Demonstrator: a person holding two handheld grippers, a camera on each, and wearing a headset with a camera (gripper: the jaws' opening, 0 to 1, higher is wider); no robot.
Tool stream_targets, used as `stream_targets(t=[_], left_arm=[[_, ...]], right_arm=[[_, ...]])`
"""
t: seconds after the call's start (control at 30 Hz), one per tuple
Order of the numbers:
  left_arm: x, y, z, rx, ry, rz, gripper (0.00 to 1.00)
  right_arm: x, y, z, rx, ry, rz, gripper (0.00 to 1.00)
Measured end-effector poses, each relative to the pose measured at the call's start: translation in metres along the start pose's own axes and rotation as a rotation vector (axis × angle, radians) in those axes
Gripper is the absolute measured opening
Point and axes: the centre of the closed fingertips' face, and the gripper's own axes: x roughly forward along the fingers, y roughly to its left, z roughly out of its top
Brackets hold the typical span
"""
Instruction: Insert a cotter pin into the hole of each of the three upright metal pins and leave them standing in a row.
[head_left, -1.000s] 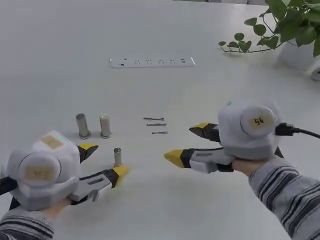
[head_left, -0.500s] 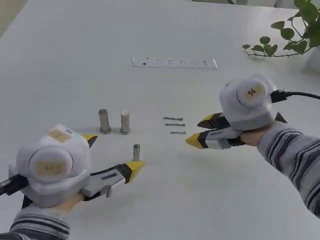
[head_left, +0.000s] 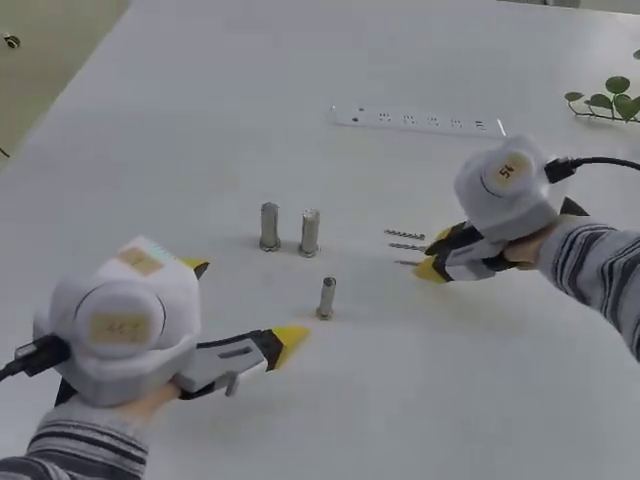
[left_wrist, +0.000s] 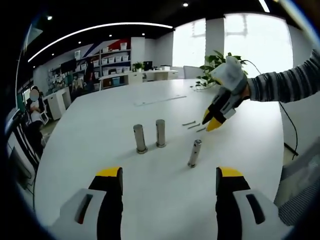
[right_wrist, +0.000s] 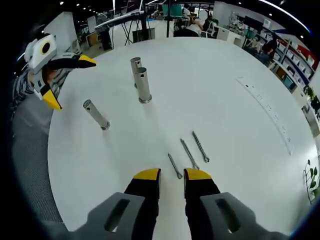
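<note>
- The left tongs (head_left: 245, 300) are spread wide with nothing between the jaws, held low over the near part of the white desk (head_left: 400, 390).
- In the left gripper view the left tongs (left_wrist: 169, 175) point towards the three metal pins, and the nearest one stands well ahead of their yellow tips.
- All three metal pins stand upright. Two of them (head_left: 269, 226) (head_left: 310, 232) are close together side by side, and the third (head_left: 327, 298) stands apart, nearer to me.
- I see no cotter pin in any of the metal pins.
- The three cotter pins (head_left: 405, 234) (head_left: 407, 246) (head_left: 405, 262) lie flat on the desk to the right of the metal pins, roughly parallel.
- The right tongs (head_left: 435, 258) sit low at the cotter pins, jaws only narrowly parted and holding nothing.
- In the right gripper view the closest cotter pin (right_wrist: 174, 165) reaches the gap at the tips of the right tongs (right_wrist: 172, 175). I cannot tell whether it touches them.
- A white power strip (head_left: 415, 121) lies farther back on the desk, and leaves of a potted plant (head_left: 605, 95) show at the right edge.
</note>
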Motion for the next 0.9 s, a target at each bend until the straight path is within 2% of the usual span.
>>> stream_targets(t=[0.17,0.3,0.33,0.43,0.5,0.57,0.63,0.7,0.8,0.9], left_arm=[[-0.005,0.004,-0.001,-0.005,-0.002,0.01,0.72],[-0.006,0.003,-0.002,-0.004,0.002,0.009,0.71],[-0.007,0.002,-0.003,-0.004,0.003,0.008,0.71],[-0.007,0.001,-0.004,-0.007,0.003,0.001,0.69],[-0.007,-0.001,-0.005,0.0,0.012,-0.013,0.65],[-0.008,-0.001,-0.005,0.008,0.012,-0.013,0.65],[-0.008,-0.001,-0.004,0.006,0.008,-0.017,0.64],[-0.008,-0.002,-0.004,0.009,0.008,-0.023,0.62],[-0.009,-0.004,-0.004,0.012,0.011,-0.028,0.62],[-0.009,-0.008,-0.001,-0.001,0.005,-0.049,0.6]], right_arm=[[0.003,0.0,-0.001,-0.038,0.048,0.015,0.11],[0.004,-0.001,-0.005,-0.065,0.093,0.024,0.09],[0.003,0.0,-0.003,-0.061,0.083,0.031,0.08],[0.004,0.002,-0.004,-0.079,0.111,0.046,0.02],[0.004,-0.001,-0.005,-0.099,0.134,0.037,0.0],[0.004,-0.002,-0.006,-0.089,0.159,0.032,0.0],[0.004,-0.002,-0.006,-0.125,0.176,0.03,0.0],[0.006,-0.005,-0.008,-0.162,0.18,0.034,0.0],[0.005,-0.007,-0.008,-0.117,0.162,0.028,0.0],[0.002,-0.006,-0.006,-0.112,0.13,0.026,0.0]])
